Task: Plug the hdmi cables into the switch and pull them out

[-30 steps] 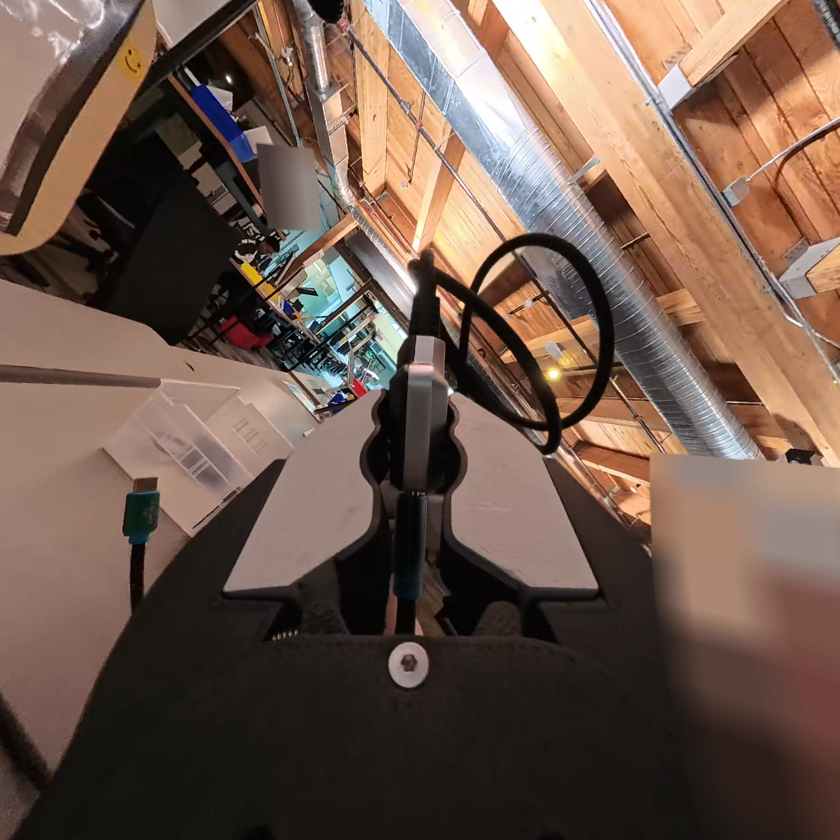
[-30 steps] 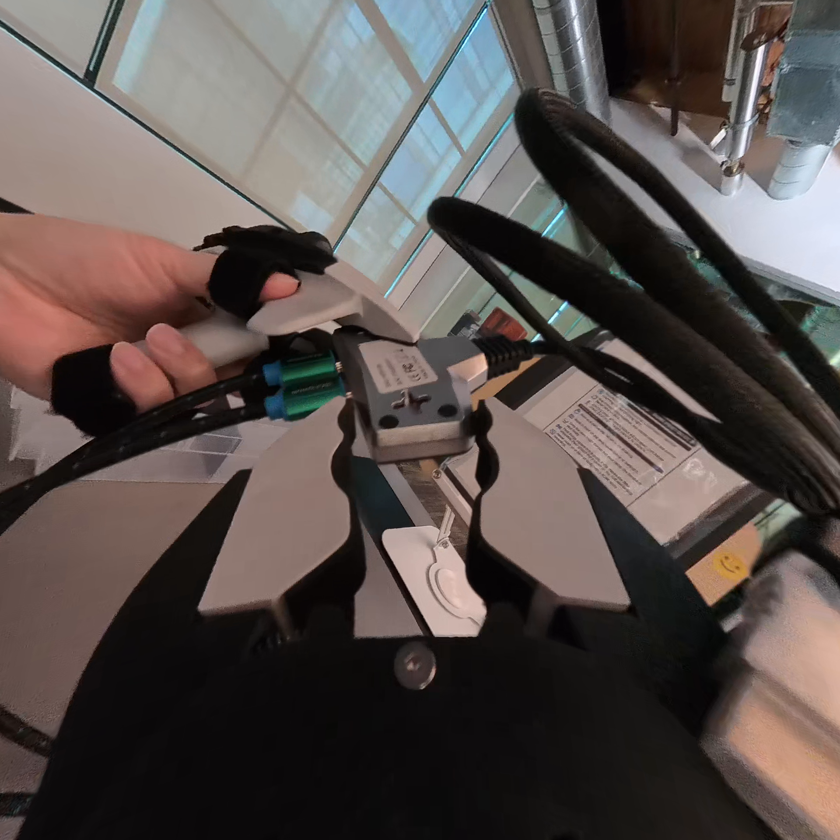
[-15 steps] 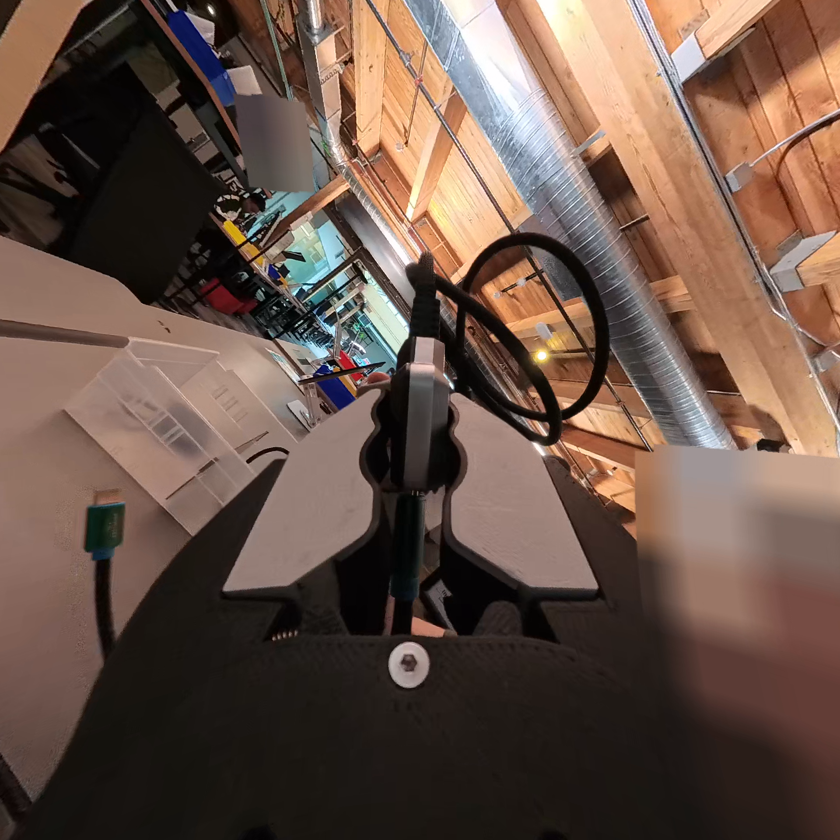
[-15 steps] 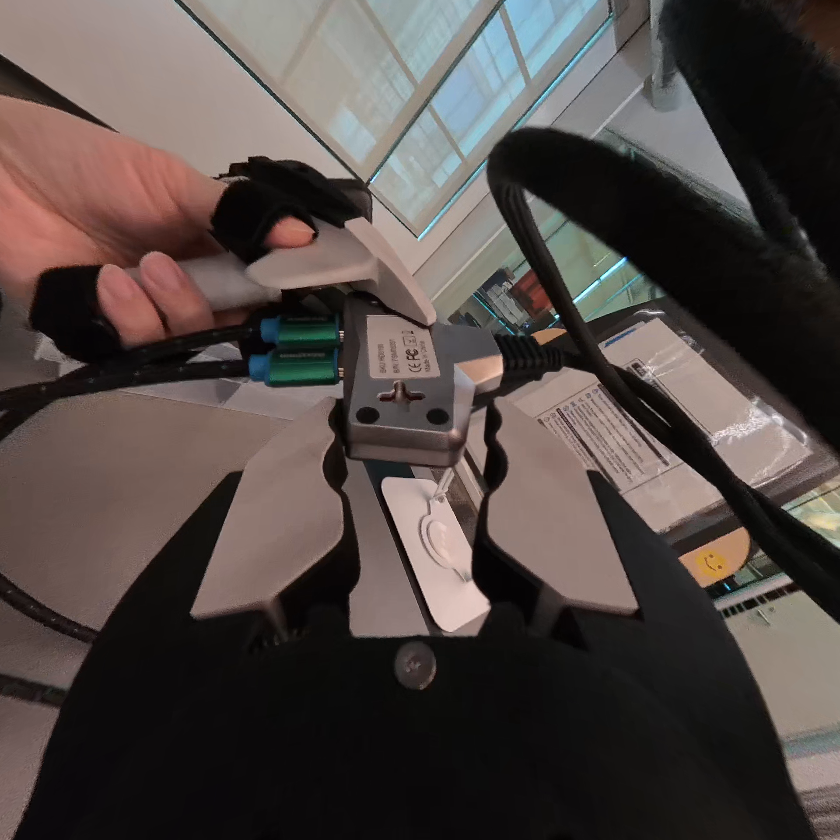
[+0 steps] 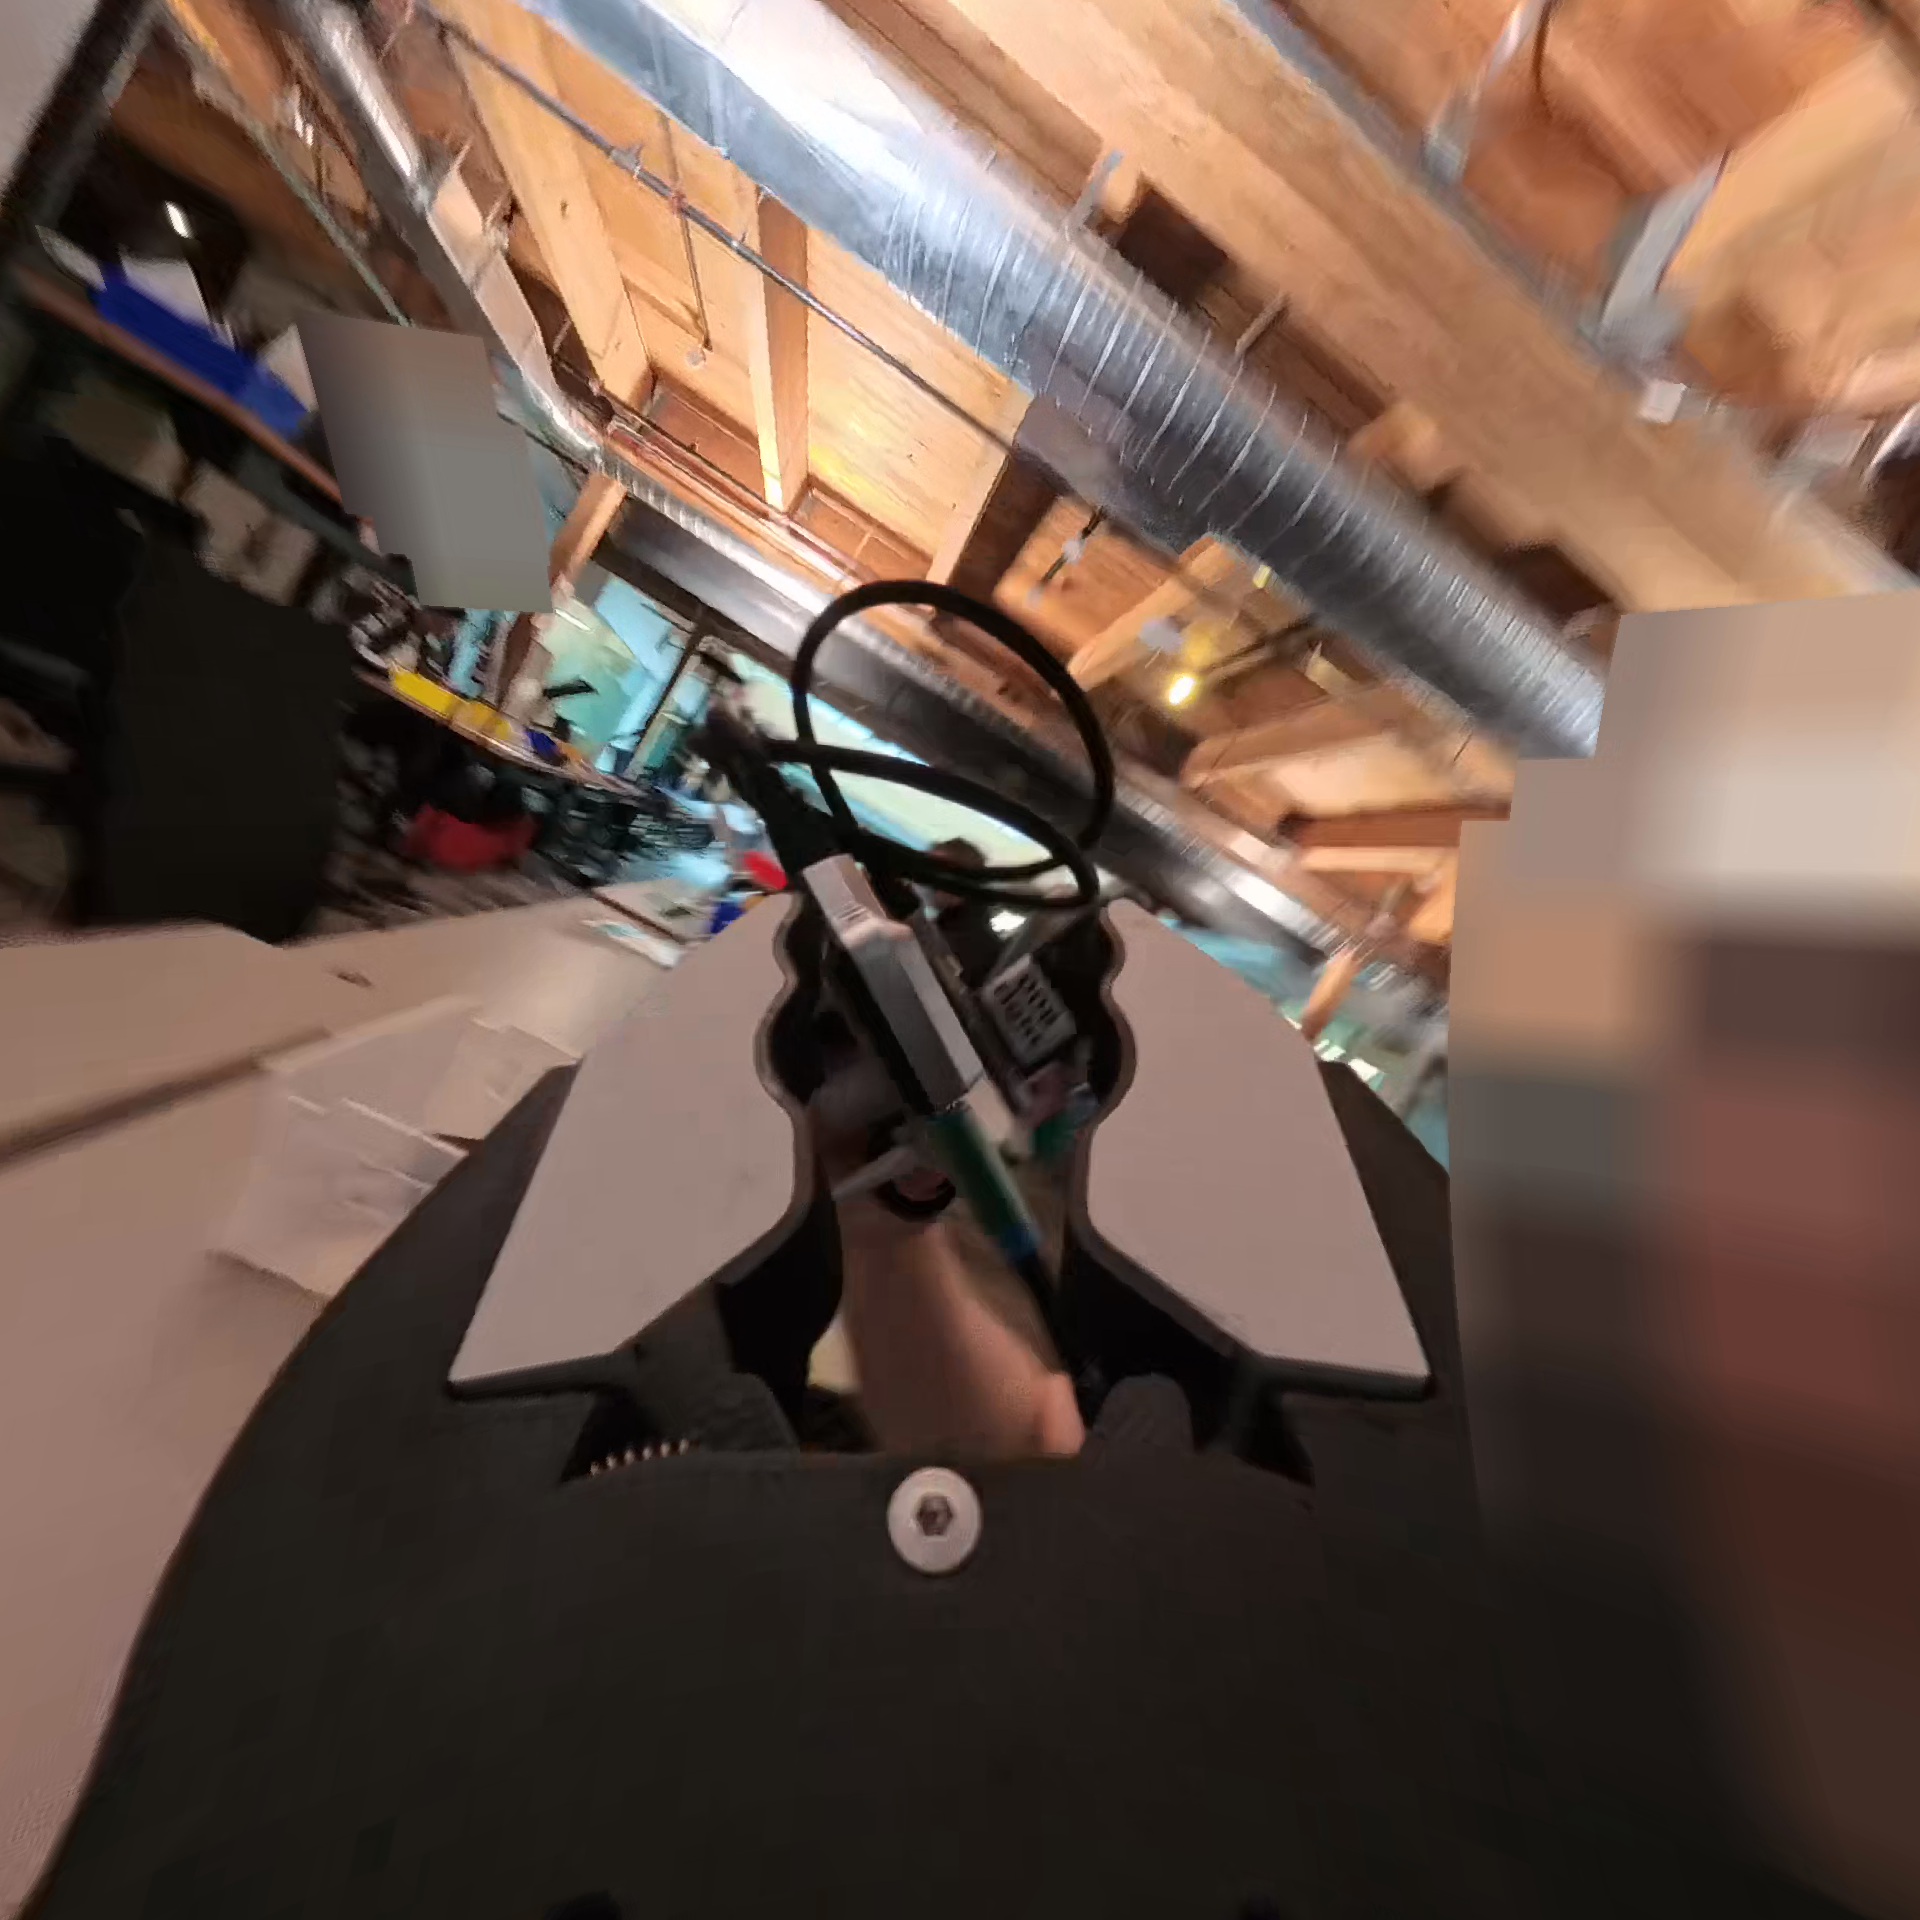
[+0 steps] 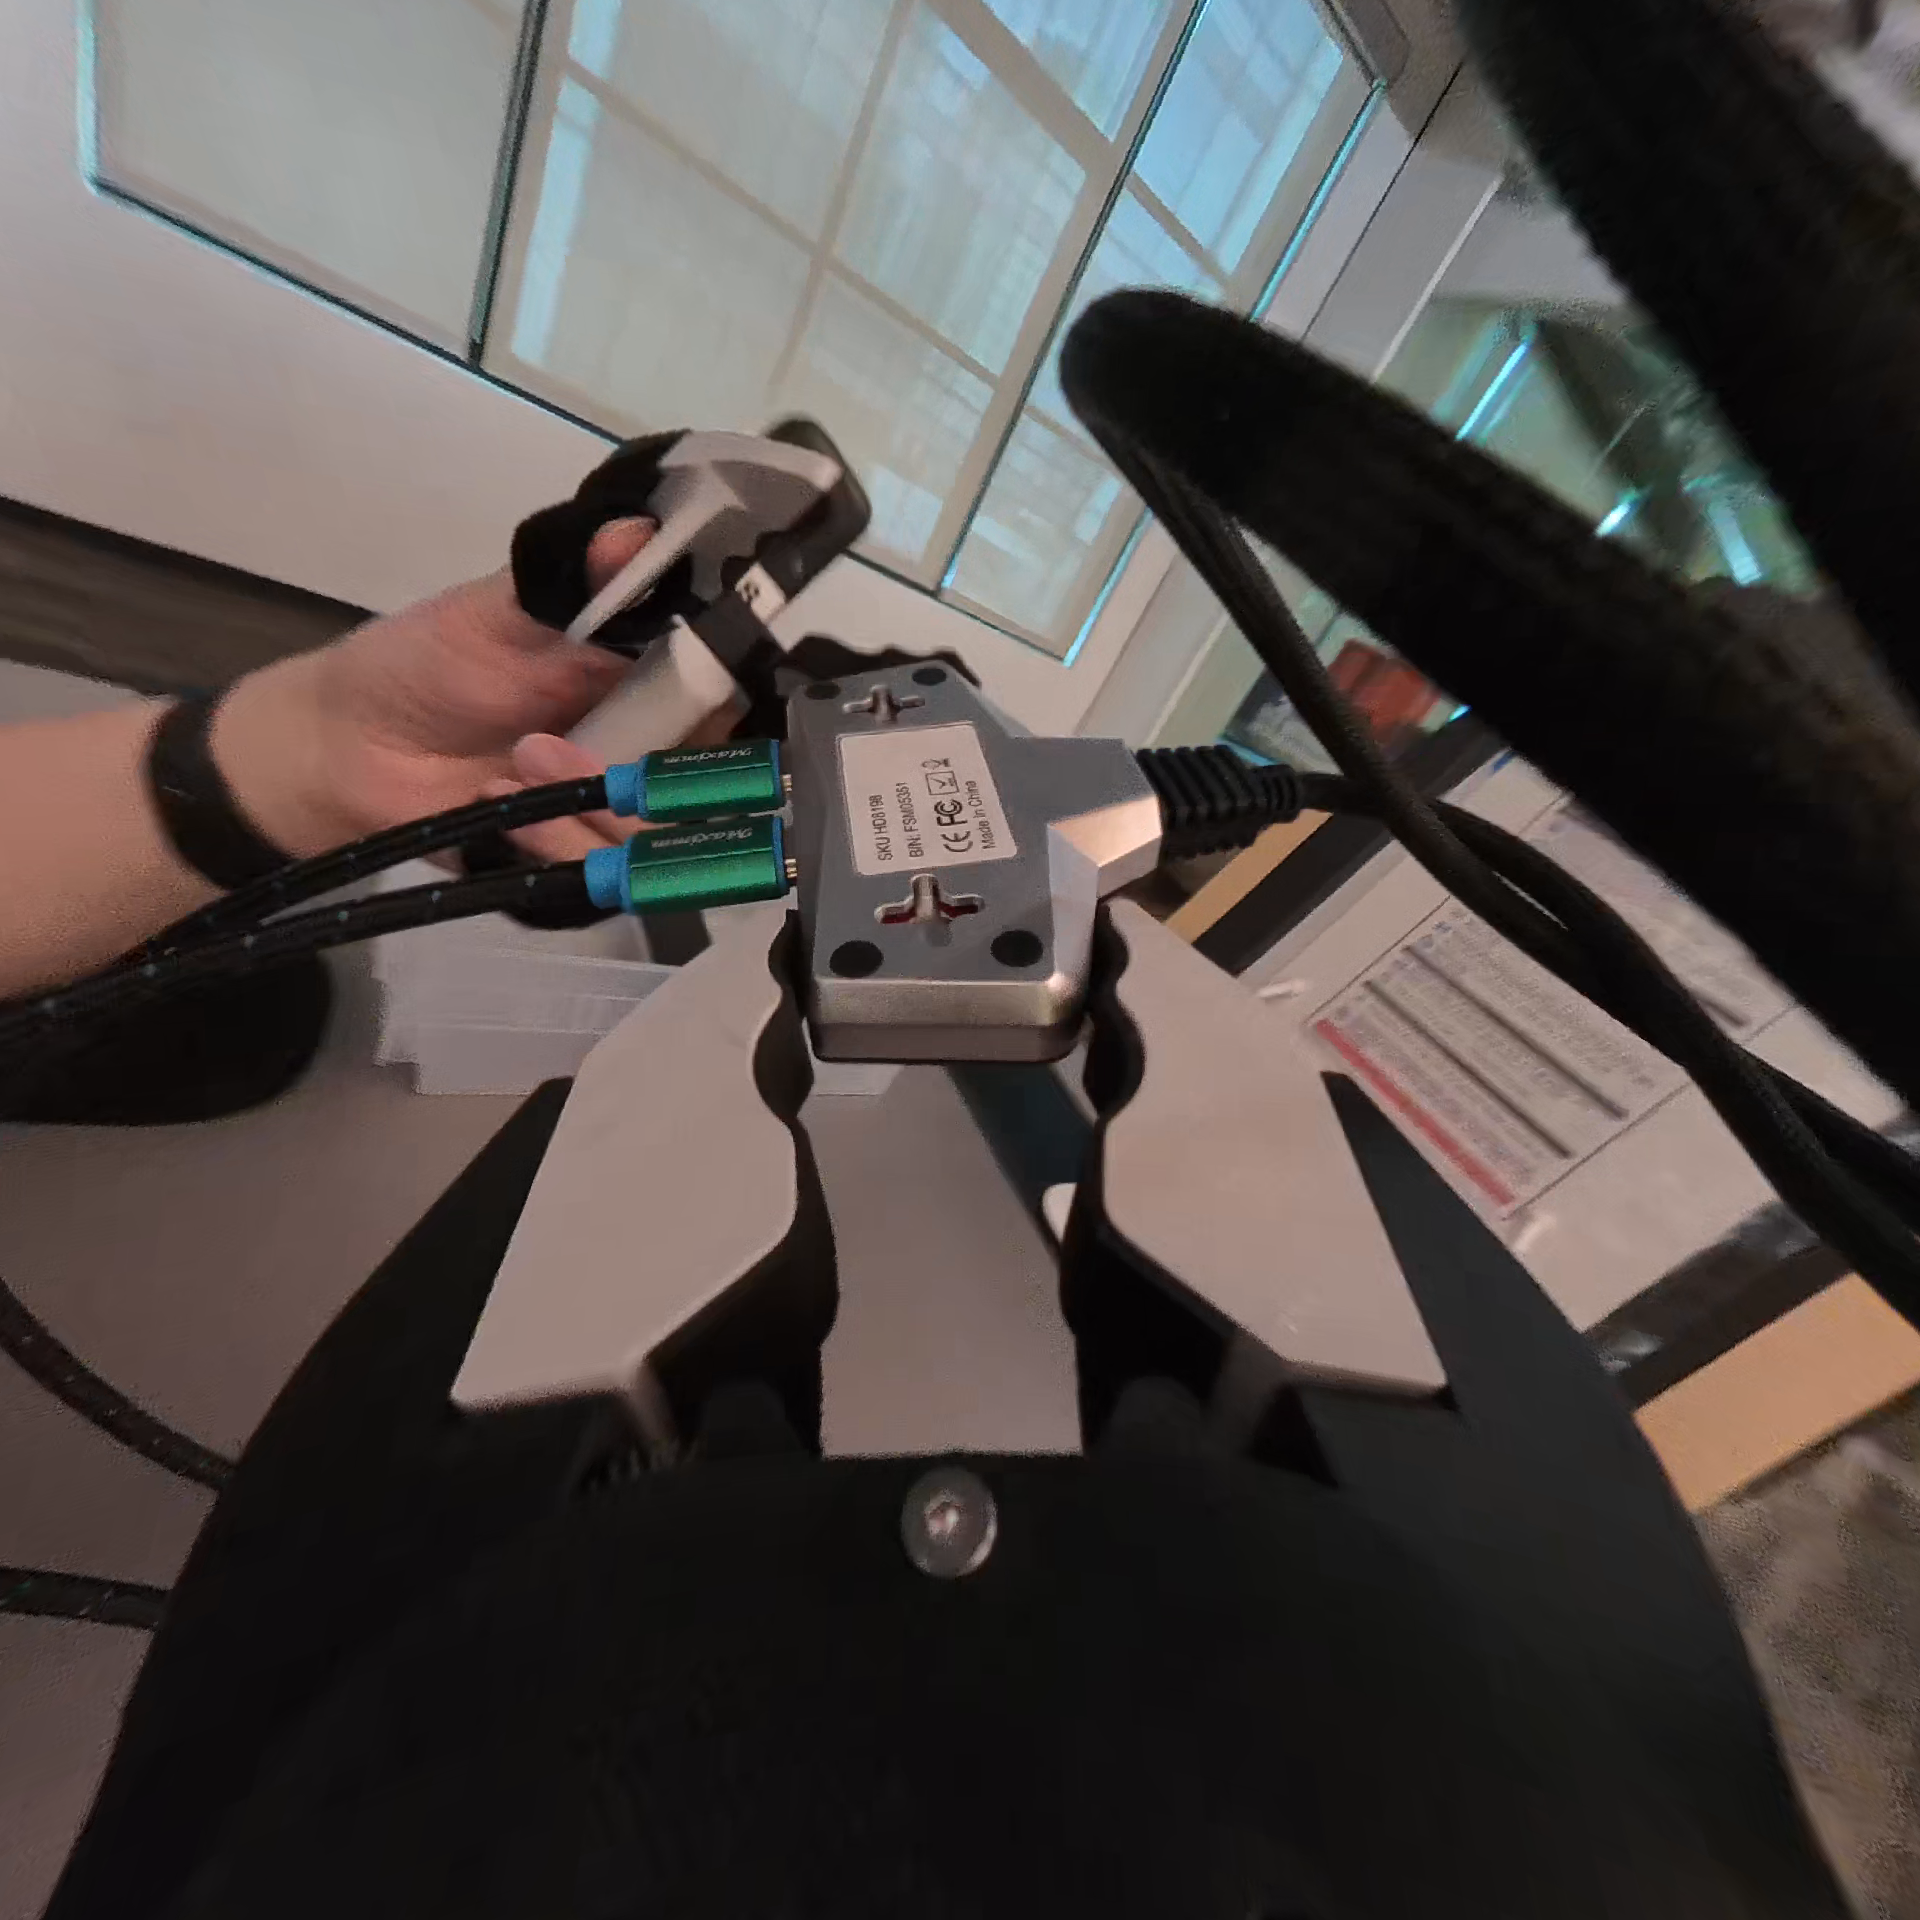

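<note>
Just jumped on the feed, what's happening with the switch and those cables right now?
The right gripper is shut on the grey HDMI switch, held up off the table. Two green-ended HDMI cables are plugged into its side. The left gripper is open, its fingers either side of the switch without clamping it. Pulling the plugs out is not yet done.

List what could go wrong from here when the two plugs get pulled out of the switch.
1. The right gripper clamps only the near end of the switch; a sideways pull may twist it loose.
2. The green plugs sit close side by side, so the open left gripper may catch both.
3. The looped black cable hangs near the switch and may snag.
</note>
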`<state>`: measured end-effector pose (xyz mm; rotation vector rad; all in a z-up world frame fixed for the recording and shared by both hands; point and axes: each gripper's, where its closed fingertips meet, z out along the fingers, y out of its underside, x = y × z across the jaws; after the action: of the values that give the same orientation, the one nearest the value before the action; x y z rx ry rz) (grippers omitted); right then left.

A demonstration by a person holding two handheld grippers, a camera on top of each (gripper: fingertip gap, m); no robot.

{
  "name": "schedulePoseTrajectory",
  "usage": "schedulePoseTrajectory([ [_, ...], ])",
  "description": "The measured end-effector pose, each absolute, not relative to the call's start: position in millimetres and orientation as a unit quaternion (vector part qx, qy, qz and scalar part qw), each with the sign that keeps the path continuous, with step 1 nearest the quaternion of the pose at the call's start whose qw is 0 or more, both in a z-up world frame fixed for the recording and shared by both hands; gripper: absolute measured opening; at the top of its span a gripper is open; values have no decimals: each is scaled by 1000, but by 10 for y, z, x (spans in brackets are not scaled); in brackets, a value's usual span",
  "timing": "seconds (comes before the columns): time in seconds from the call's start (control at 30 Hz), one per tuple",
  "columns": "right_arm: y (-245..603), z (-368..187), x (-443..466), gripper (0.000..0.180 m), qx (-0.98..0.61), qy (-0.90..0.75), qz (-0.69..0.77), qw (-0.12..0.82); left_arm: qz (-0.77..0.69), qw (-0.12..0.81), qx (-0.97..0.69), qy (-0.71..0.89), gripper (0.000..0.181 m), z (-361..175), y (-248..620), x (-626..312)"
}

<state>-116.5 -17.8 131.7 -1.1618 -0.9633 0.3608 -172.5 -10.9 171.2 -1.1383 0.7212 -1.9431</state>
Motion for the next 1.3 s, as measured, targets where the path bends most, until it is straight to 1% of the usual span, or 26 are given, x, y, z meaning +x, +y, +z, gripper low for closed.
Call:
schedulePoseTrajectory([
  [0.03, -186, 1315, -1153, 52, -533, -433, 189, 702, -721, 422, -444, 323, 49, 1714, -116, -1779],
  [0.13, -238, 1284, -1143, 52, -556, -434, 275, 653, -542, 579, -440, 422, 53, 1603, -85, -1906],
  [0.17, -258, 1270, -1148, 52, -561, -433, 307, 635, -472, 631, -427, 444, 57, 1568, -91, -1934],
  [0.2, -278, 1249, -1157, 52, -567, -431, 339, 615, -400, 669, -412, 471, 57, 1517, -119, -1932],
  [0.23, -287, 1230, -1165, 52, -572, -427, 365, 598, -334, 688, -397, 508, 60, 1445, -176, -1886],
  [0.3, -288, 1187, -1181, 52, -582, -418, 406, 567, -240, 706, -370, 554, 71, 1349, -284, -1753],
  [0.33, -293, 1154, -1190, 52, -589, -414, 426, 548, -205, 720, -352, 562, 71, 1340, -334, -1693],
  [0.37, -304, 1107, -1201, 52, -597, -415, 443, 525, -174, 733, -330, 569, 66, 1326, -392, -1635],
  [0.47, -382, 951, -1230, 52, -609, -426, 491, 455, -70, 729, -298, 612, 56, 1113, -429, -1466],
  [0.57, -470, 803, -1259, 52, -614, -443, 521, 394, -31, 708, -294, 642, 52, 907, -420, -1328],
  [0.63, -535, 674, -1274, 52, -623, -459, 526, 352, -28, 700, -276, 658, 43, 816, -487, -1250],
  [0.73, -636, 527, -1282, 52, -620, -487, 535, 306, 12, 672, -235, 702, 23, 600, -598, -1137],
  [0.77, -656, 481, -1262, 52, -615, -499, 531, 300, 28, 669, -220, 709, 21, 554, -620, -1106],
  [0.93, -628, 446, -1189, 52, -605, -514, 520, 316, 91, 683, -192, 699, 24, 531, -570, -1029],
  [1.13, -622, 409, -1181, 52, -596, -521, 522, 318, 93, 667, -207, 710, 22, 478, -551, -1014],
  [1.23, -542, 511, -1177, 53, -588, -505, 522, 356, 122, 668, -228, 697, 22, 561, -480, -1026],
  [1.3, -445, 603, -1114, 61, -595, -494, 493, 399, 149, 669, -233, 690, 22, 606, -400, -1080],
])
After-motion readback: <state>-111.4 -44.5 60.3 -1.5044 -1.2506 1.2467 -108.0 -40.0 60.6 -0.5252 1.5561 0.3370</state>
